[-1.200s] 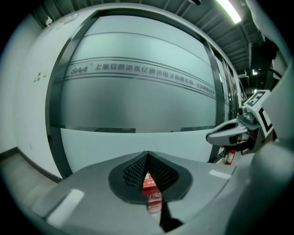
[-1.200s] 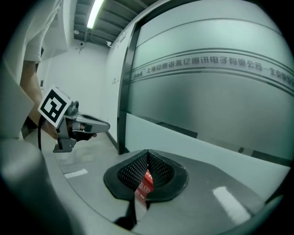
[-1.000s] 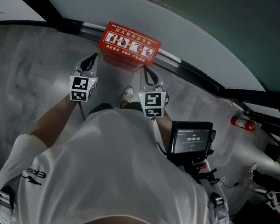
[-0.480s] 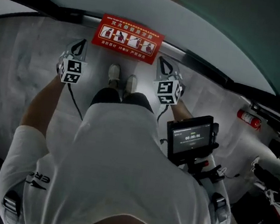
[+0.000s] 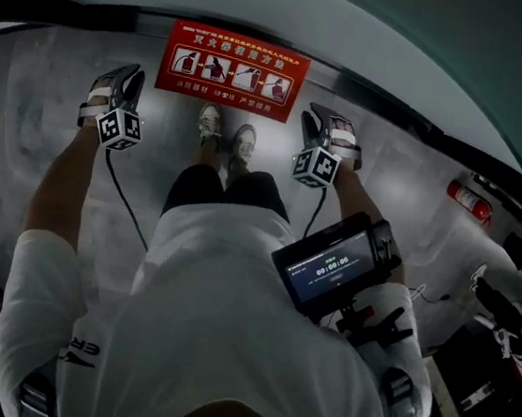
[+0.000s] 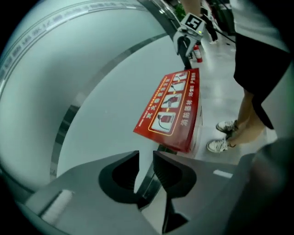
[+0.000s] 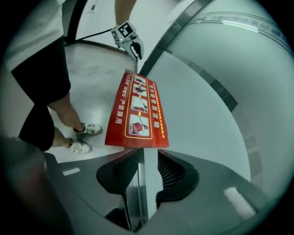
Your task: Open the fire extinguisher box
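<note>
Looking down from the head cam, the closest stuff I get is the person's white shirt (image 5: 218, 330) and the screen unit (image 5: 329, 266) clipped at the chest. Past that there are black shorts (image 5: 230, 190) and a pair of white sneakers (image 5: 227, 137) on the grey floor (image 5: 22, 155). My two tools are either side of those feet.

Left gripper (image 5: 129, 78): jaws only a crack apart with nothing in them. All I see through the slit is the dark strip at the foot of the wall.

Right gripper (image 5: 317, 117): jaws a fair bit wider, also gripping nothing. That same strip and a pale band of wall run up through the gap.

The fire extinguisher box (image 5: 234, 56) lies just past the toes. It's red and sits flat against the base of the curved pale wall (image 5: 375, 47), with instruction pictures on its top face. It's between the two grippers, not inside either one.

In the right gripper view the box's near end is just beyond the fingertips (image 7: 126, 167), and I honestly can't tell if they touch it. In the left gripper view it's near but clearly apart, off to the right of the jaw line.

Way off to the right, a red fire extinguisher (image 5: 468, 200) sits by the wall.
</note>
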`<action>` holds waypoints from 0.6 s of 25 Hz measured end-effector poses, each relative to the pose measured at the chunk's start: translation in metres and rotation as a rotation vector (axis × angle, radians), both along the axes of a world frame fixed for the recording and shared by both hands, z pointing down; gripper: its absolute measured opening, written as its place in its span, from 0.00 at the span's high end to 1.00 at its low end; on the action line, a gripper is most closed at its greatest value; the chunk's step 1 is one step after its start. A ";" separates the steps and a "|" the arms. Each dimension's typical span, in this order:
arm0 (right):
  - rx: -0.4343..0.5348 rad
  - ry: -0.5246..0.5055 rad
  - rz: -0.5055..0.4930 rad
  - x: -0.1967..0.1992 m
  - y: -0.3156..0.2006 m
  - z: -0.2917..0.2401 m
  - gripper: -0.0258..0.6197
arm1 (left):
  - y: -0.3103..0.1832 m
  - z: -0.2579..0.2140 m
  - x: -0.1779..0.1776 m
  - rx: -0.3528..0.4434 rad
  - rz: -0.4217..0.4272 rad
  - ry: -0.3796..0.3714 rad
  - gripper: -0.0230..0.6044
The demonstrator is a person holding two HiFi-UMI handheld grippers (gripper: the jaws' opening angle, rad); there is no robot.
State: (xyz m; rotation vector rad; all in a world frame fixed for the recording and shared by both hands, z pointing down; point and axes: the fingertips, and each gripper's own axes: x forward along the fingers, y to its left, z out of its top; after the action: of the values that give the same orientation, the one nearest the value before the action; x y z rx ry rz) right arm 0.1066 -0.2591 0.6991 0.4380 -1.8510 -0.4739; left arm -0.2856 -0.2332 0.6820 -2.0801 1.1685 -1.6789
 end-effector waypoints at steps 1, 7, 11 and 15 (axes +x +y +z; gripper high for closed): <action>0.009 0.035 -0.035 0.000 -0.003 0.009 0.71 | -0.002 0.008 -0.004 -0.006 0.038 -0.033 0.82; 0.066 0.152 -0.162 -0.003 -0.022 0.086 0.59 | -0.021 0.084 -0.012 0.007 0.219 -0.127 0.67; 0.104 0.163 -0.173 -0.007 -0.035 0.081 0.56 | -0.039 0.075 -0.002 0.007 0.290 -0.148 0.64; 0.113 0.138 -0.164 -0.016 -0.038 0.076 0.50 | -0.048 0.066 0.011 0.041 0.354 -0.143 0.61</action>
State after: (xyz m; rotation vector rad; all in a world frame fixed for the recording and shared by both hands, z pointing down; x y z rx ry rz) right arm 0.0902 -0.2971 0.7749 0.3214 -1.7390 -0.7056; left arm -0.2744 -0.2814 0.7479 -1.9640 0.7327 -1.5872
